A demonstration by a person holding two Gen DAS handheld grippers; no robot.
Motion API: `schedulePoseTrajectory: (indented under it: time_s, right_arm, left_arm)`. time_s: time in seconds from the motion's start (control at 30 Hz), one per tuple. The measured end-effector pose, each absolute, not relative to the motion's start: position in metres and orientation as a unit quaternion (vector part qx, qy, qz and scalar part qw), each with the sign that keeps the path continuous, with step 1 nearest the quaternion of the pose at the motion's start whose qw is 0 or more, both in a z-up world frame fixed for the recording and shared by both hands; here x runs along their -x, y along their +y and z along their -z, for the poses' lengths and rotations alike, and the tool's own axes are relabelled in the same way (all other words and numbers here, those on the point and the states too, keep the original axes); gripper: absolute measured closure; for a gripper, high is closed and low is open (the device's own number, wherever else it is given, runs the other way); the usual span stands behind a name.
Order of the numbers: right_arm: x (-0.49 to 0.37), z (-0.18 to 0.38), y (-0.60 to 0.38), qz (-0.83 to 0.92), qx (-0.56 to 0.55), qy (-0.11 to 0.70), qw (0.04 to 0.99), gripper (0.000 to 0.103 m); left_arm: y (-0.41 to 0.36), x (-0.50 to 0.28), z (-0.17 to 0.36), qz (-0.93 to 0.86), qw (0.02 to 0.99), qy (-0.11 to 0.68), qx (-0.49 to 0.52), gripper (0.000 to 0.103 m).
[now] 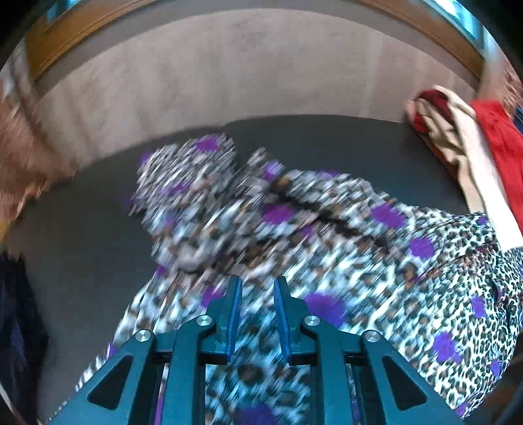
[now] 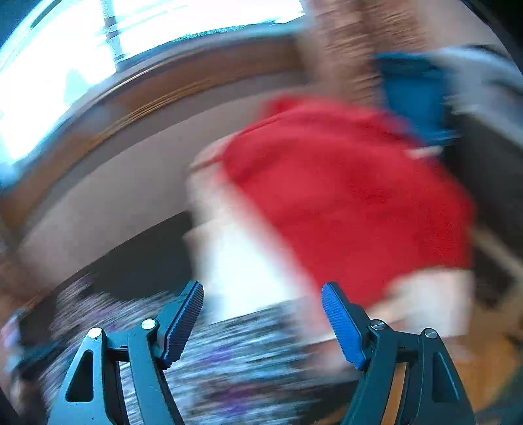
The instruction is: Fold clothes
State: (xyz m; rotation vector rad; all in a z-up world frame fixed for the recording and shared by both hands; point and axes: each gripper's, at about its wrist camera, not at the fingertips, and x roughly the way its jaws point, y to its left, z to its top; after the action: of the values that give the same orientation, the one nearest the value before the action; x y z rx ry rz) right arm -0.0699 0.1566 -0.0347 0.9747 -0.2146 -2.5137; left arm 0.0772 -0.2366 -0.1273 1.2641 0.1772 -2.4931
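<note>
A leopard-print garment with purple spots [image 1: 327, 235] lies crumpled on a dark grey surface [image 1: 91, 229], spreading from the middle to the lower right. My left gripper [image 1: 258, 284] hovers over its near part, fingers a narrow gap apart, with blurred fabric showing through the gap. In the right wrist view my right gripper [image 2: 261, 291] stands wide open with nothing between its fingers. The same print garment [image 2: 228, 359] lies blurred below it. Both views are smeared by motion.
A red cloth [image 2: 343, 196] with a cream cloth [image 1: 457, 144] is piled at the surface's right end, and something blue [image 2: 415, 94] sits behind it. A beige padded back [image 1: 228, 81] and a wooden window frame [image 1: 81, 29] rise behind.
</note>
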Motion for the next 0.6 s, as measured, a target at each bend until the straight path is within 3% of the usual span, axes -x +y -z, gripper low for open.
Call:
schedulePoseTrajectory:
  time_s: [0.17,0.3,0.4,0.47,0.5,0.6]
  right_arm:
    - [0.054,0.081,0.039,0.806,-0.445,-0.052,0.388,0.027]
    - [0.064,0.109,0.011,0.799,-0.474,-0.020,0.371,0.027]
    - [0.072,0.129,-0.010,0.792,-0.494,0.004,0.357,0.027]
    - [0.085,0.132,-0.020,0.800,-0.483,-0.001,0.356,0.025]
    - [0.089,0.132,-0.025,0.801,-0.481,-0.003,0.357,0.020]
    - [0.105,0.141,-0.059,0.813,-0.458,0.016,0.359,0.000]
  left_arm:
    - [-0.234,-0.033,0.128,0.882,0.132,0.016,-0.452,0.084]
    - [-0.256,-0.012,0.146,0.867,0.153,0.010,-0.474,0.082]
    - [-0.290,-0.022,0.153,0.863,0.185,0.066,-0.466,0.079]
    - [-0.311,-0.033,0.156,0.862,0.199,0.104,-0.455,0.087]
    - [-0.315,-0.039,0.156,0.862,0.210,0.102,-0.451,0.092]
    - [-0.318,-0.060,0.153,0.859,0.250,0.083,-0.438,0.091]
